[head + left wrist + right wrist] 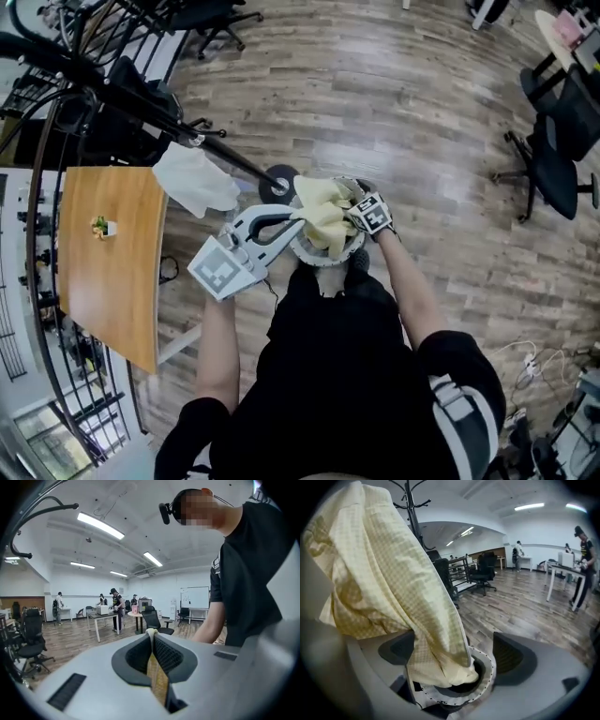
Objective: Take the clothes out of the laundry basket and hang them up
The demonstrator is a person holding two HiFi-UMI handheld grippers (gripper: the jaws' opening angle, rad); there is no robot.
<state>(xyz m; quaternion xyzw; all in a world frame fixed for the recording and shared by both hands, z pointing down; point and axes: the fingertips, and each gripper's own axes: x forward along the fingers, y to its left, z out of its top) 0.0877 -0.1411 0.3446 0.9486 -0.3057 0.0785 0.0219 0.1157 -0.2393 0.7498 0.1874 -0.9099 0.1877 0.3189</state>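
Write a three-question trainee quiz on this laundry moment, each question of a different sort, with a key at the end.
1. True or false: the left gripper is shut on a strip of the pale yellow checked cloth.
2. Multiple choice: the right gripper is A) open, with the cloth hanging between its jaws; B) shut on the cloth; C) shut and empty.
3. Short answer: what colour is the garment hanging on the black metal coat rack?
Key: 1 true; 2 A; 3 white.
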